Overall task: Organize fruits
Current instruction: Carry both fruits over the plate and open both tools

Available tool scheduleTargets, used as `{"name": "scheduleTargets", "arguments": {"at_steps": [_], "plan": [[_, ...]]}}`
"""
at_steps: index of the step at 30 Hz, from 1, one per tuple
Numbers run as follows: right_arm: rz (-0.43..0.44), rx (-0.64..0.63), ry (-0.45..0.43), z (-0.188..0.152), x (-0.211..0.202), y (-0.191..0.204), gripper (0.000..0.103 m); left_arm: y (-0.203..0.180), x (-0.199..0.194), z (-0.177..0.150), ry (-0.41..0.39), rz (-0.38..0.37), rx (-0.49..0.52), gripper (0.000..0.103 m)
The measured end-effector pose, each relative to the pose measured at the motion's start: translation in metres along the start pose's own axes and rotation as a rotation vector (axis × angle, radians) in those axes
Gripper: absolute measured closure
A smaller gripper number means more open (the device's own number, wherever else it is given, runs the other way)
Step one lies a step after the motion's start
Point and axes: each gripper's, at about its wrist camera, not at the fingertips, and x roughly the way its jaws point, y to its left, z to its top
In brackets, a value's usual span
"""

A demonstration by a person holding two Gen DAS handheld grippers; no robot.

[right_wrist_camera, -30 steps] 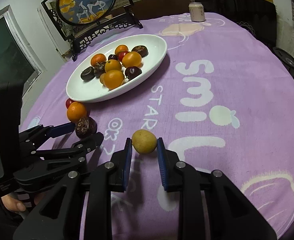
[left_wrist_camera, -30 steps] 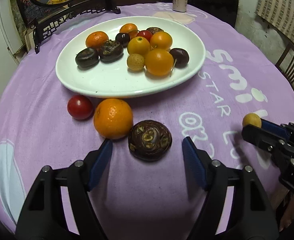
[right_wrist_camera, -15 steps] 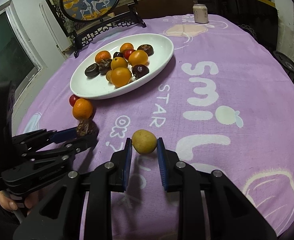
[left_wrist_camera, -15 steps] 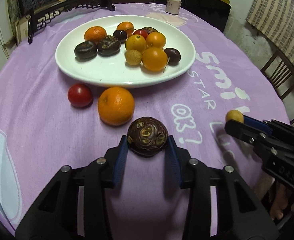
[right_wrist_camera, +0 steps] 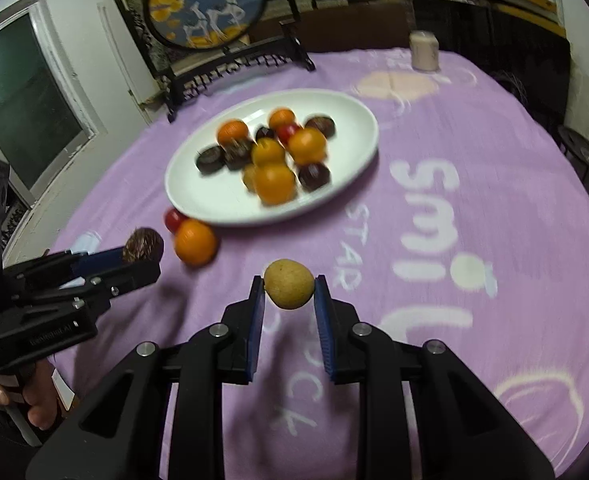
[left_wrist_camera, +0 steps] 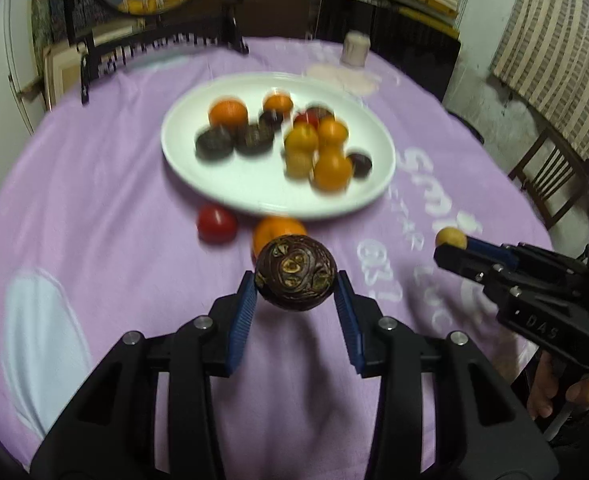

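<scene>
Both jaws are clamped: left gripper point(left_wrist_camera: 296, 286) pinches a dark wrinkly passion fruit point(left_wrist_camera: 295, 272) across its middle, right gripper point(right_wrist_camera: 289, 288) a small tan longan-like fruit point(right_wrist_camera: 289, 284), both lifted off the tabletop short of the white plate point(right_wrist_camera: 346, 184). They look light; the shell's likely stiff, the little one squishable. The purple cloth point(right_wrist_camera: 494, 128) reads "smil", "STAR".
</scene>
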Motion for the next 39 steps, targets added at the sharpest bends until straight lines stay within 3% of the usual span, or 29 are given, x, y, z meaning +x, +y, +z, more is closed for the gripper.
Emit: {"name": "scheduleTargets", "arguments": {"at_steps": [4, 7, 11, 14, 23, 26, 31, 39], "plan": [[0.007, -0.033, -0.036, 0.035, 0.005, 0.006, 0.078, 0.008, -0.004, 0.039, -0.060, 0.034, 0.004, 0.063], [0.010, -0.049, -0.044, 0.071, 0.020, 0.011, 0.078, 0.013, 0.006, 0.085, -0.110, 0.087, 0.005, 0.063], [-0.024, -0.064, -0.044, 0.113, 0.050, 0.016, 0.078, 0.018, 0.034, 0.130, -0.097, 0.091, -0.016, 0.062], [-0.051, -0.055, -0.042, 0.125, 0.070, 0.010, 0.078, 0.025, 0.058, 0.145, -0.085, 0.089, -0.050, 0.062], [-0.067, -0.045, -0.011, 0.120, 0.092, -0.002, 0.077, 0.031, 0.085, 0.135, -0.024, 0.023, -0.043, 0.062], [-0.079, -0.032, -0.034, 0.118, 0.091, -0.005, 0.049, 0.031, 0.084, 0.132, -0.038, 0.032, -0.040, 0.057], [-0.151, -0.051, -0.157, 0.112, 0.077, -0.010, 0.049, 0.039, 0.074, 0.121, -0.069, 0.023, -0.059, 0.037], [-0.089, -0.039, -0.206, 0.101, 0.067, -0.010, 0.049, 0.068, 0.043, 0.080, -0.148, 0.045, -0.144, 0.025]]}}
